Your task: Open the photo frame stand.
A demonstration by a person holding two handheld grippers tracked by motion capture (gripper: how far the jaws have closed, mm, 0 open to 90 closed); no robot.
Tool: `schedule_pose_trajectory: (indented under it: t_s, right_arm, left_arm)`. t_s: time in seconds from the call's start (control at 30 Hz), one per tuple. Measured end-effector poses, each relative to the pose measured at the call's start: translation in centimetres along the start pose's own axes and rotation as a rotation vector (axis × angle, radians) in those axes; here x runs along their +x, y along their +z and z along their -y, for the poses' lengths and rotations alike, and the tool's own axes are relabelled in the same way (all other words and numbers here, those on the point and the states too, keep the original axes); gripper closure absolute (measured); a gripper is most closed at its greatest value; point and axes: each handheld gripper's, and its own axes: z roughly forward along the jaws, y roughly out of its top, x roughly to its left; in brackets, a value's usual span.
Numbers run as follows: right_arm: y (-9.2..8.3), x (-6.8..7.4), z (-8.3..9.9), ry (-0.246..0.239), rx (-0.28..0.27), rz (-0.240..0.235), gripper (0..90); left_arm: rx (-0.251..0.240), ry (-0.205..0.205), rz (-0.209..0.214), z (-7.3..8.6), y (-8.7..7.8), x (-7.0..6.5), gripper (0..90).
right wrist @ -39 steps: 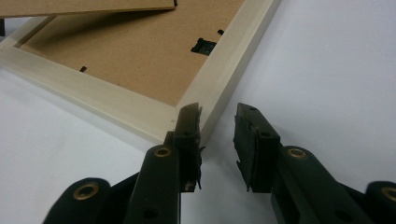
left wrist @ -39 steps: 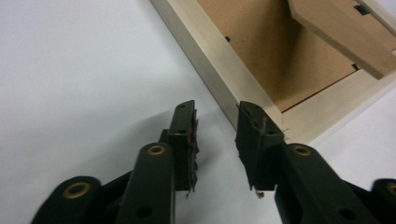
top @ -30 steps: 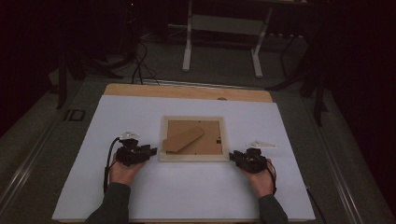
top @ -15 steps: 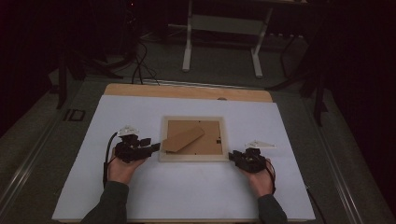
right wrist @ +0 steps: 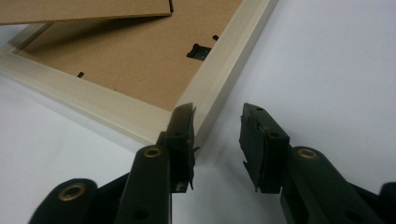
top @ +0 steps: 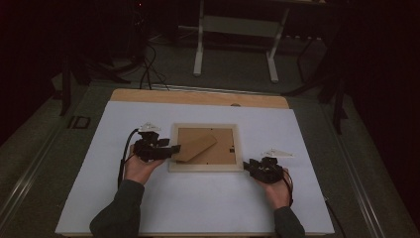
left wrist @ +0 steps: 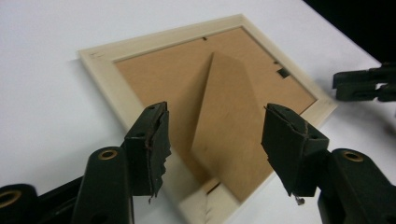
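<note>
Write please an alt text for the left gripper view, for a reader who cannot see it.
The left gripper, its two black jaws open, hovers over the cardboard stand on the back of a face-down wooden picture frame on a white table.

dark sleeves [top: 116,213], black grippers, brass rivets

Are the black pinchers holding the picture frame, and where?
No. Both grippers, left and right, are open; neither grips the pale wooden picture frame lying face down.
</note>
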Motion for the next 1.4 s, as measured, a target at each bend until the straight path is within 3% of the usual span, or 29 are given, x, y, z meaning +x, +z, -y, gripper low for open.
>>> schedule_pose_trajectory:
  t_s: [0.13, 0.33, 0.67, 1.07, 1.4]
  right_arm:
    - [0.0, -0.1, 0.0, 0.003, -0.002, -0.002, 62.8]
    - [0.0, -0.1, 0.0, 0.003, -0.001, 0.001, 61.5]
    - [0.1, -0.1, 0.0, -0.002, 0.0, 0.003, 60.4]
    - [0.2, -0.1, 0.0, -0.006, 0.001, -0.001, 60.1]
    - [0.2, -0.1, -0.1, -0.005, 0.0, 0.0, 60.0]
  left_arm:
    - [0.043, 0.008, 0.034, -1.0, 1.2, -0.1, 38.8]
    - [0.084, 0.01, 0.046, -2.0, 2.7, -0.1, 37.1]
    - [0.136, -0.006, 0.09, -2.3, 4.2, 0.7, 35.3]
    - [0.179, -0.067, 0.159, -2.5, 5.4, 1.3, 35.2]
    - [0.281, -0.009, 0.157, -2.1, 7.1, 0.5, 35.2]
